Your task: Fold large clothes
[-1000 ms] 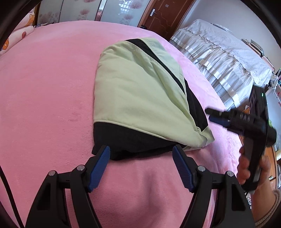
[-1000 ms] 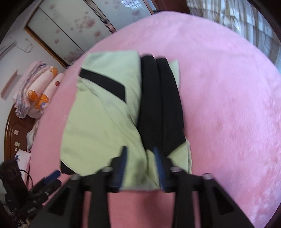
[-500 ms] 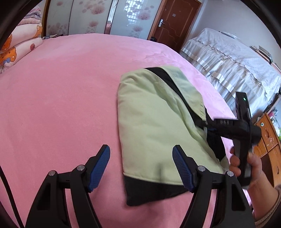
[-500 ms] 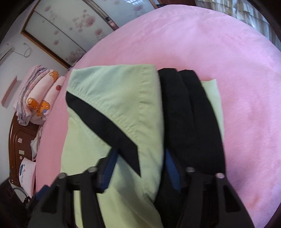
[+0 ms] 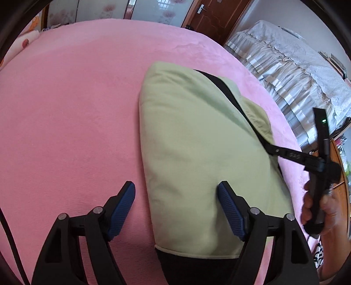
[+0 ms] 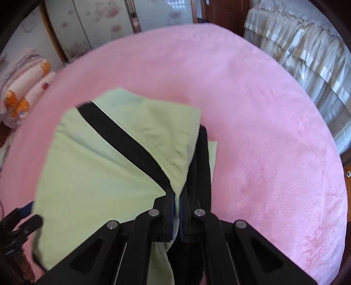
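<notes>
A folded light-green garment with black trim [image 5: 193, 153] lies on the pink blanket [image 5: 72, 114]; it also shows in the right wrist view [image 6: 94, 175]. My left gripper [image 5: 176, 208] is open, its right blue pad [image 5: 230, 210] resting on the garment's near end and its left pad over the blanket. My right gripper [image 6: 176, 203] is shut on the garment's green and black edge. It shows in the left wrist view [image 5: 272, 151] at the garment's right side, held by a hand [image 5: 324, 210].
A second bed with a grey ruffled cover [image 5: 291, 72] stands to the right, a brown door [image 5: 210, 17] behind. Folded pink bedding with orange prints [image 6: 22, 87] lies at the far left. Sliding floral panels [image 6: 98, 24] line the back wall.
My right gripper has closed on the garment's right edge. My left gripper has moved in over the garment's near end, still open.
</notes>
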Demonstrator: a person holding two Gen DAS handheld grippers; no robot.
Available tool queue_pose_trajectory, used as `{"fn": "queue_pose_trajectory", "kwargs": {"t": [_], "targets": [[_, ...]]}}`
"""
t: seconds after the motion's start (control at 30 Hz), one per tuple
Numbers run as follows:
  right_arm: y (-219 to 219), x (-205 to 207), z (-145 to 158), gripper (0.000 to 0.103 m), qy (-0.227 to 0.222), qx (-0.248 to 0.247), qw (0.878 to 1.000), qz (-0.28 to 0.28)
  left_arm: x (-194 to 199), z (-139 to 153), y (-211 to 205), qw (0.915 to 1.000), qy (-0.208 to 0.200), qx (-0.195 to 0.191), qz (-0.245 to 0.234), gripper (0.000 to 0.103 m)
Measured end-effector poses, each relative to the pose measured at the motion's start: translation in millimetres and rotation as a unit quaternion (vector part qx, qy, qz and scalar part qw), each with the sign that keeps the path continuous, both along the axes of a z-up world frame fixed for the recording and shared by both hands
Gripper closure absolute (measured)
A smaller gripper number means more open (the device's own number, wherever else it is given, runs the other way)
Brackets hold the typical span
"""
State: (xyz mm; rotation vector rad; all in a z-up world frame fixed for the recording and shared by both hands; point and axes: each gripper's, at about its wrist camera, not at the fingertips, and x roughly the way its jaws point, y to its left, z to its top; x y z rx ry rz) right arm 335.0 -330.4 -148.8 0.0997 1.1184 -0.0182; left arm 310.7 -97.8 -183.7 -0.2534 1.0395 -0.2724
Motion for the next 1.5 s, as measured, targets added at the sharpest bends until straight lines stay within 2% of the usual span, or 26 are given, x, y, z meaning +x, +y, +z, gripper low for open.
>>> {"fn": "queue_pose_trajectory", "kwargs": {"t": [0.03,0.13,0.17,0.27,0.33,0.43,0.47,0.5,0.53,0.57,0.6,0.67,0.77,0.97,1.03,1.07,1.1,1.13,1.17,1.23,1.33,1.4,1.43,1.5], "targets": [[-4.0,-0.7,-2.0,0.100,-0.002,0.011,1.000,-0.014,-0.5,0.8,-1.7,1.0000,0.001,0.001,0.001,0.026],[-11.2,-17.5,18.2,0.100,-0.063,0.014,0.998,-0.027,-3.3,-0.5,-8.1,0.9998,-0.010,0.012,-0.010,0.023],[-13.1,-17.6,14.7,0.099,-0.059,0.013,0.998,-0.030,-3.3,-4.5,-9.1,0.9997,-0.009,0.016,-0.013,0.021],[-8.2,-12.3,-14.6,0.099,-0.006,-0.014,1.000,-0.021,1.2,-16.7,-12.9,0.9998,0.011,0.011,-0.016,0.018],[-5.1,-15.8,-9.9,0.097,0.002,-0.015,1.000,-0.017,1.6,-21.4,-10.3,0.9997,0.023,0.001,-0.007,0.018],[-15.4,-32.4,14.1,0.094,0.005,0.037,0.999,-0.018,-0.2,-22.5,-7.5,0.9997,0.023,-0.001,-0.004,0.018],[-19.8,-42.8,24.6,0.088,0.002,0.064,0.998,-0.013,-2.2,-22.0,-7.3,0.9998,0.021,0.002,-0.006,0.018],[-21.3,-54.2,33.2,0.078,-0.002,0.080,0.997,-0.007,-2.7,-20.5,-8.7,0.9998,0.020,0.007,-0.007,0.018],[-23.0,-66.4,41.5,0.071,-0.006,0.087,0.996,-0.001,-4.4,-18.3,-9.9,0.9997,0.018,0.011,-0.010,0.018],[-23.5,-82.0,49.7,0.058,-0.012,0.088,0.996,0.003,-6.0,-15.4,-11.3,0.9997,0.015,0.014,-0.014,0.018],[-22.0,-95.6,55.6,0.053,-0.016,0.087,0.996,0.006,-7.3,-11.8,-12.0,0.9996,0.013,0.017,-0.017,0.018],[-24.5,-118.7,59.5,0.053,-0.011,0.101,0.995,0.011,-12.3,-2.9,-13.4,0.9995,0.006,0.018,-0.025,0.018],[-27.9,-140.7,49.2,0.053,0.008,0.122,0.993,0.009,-21.4,12.5,-14.8,0.9992,-0.006,0.017,-0.035,0.018],[-19.6,-140.3,18.5,0.053,0.030,0.130,0.991,0.010,-34.7,27.9,-13.2,0.9979,-0.013,0.037,-0.051,0.020],[-13.7,-135.7,7.7,0.053,0.035,0.126,0.991,0.010,-35.7,25.9,-10.1,0.9979,-0.005,0.042,-0.049,0.028],[-12.1,-134.4,2.5,0.053,0.039,0.130,0.991,0.011,-35.8,23.4,-7.3,0.9980,0.001,0.039,-0.049,0.031],[-10.0,-133.9,-2.4,0.058,0.042,0.133,0.990,0.014,-34.8,19.4,-6.0,0.9981,0.012,0.035,-0.050,0.036],[-5.9,-134.1,-6.0,0.066,0.044,0.125,0.991,0.020,-34.0,14.5,-4.7,0.9980,0.023,0.030,-0.050,0.038],[-1.2,-135.5,-8.2,0.085,0.047,0.108,0.993,0.027,-33.9,10.3,-2.6,0.9981,0.029,0.025,-0.049,0.039],[3.1,-145.1,-1.5,0.096,0.036,0.095,0.994,0.029,-37.2,6.1,2.3,0.9983,0.033,0.018,-0.045,0.039],[0.8,-163.8,15.4,0.100,0.007,0.068,0.997,0.018,-38.9,-0.1,2.4,0.9981,0.032,0.019,-0.049,0.039],[-8.8,-168.8,3.5,0.103,0.024,0.056,0.998,-0.003,-38.6,-9.8,4.8,0.9979,0.040,0.026,-0.044,0.039],[-13.6,-169.9,-7.6,0.103,0.041,0.025,0.999,-0.022,-37.4,-16.2,5.5,0.9976,0.048,0.030,-0.040,0.039],[-27.9,-173.8,-32.7,0.103,0.077,0.035,0.995,-0.045,-37.4,-23.5,11.3,0.9977,0.058,0.013,-0.031,0.039]]}}
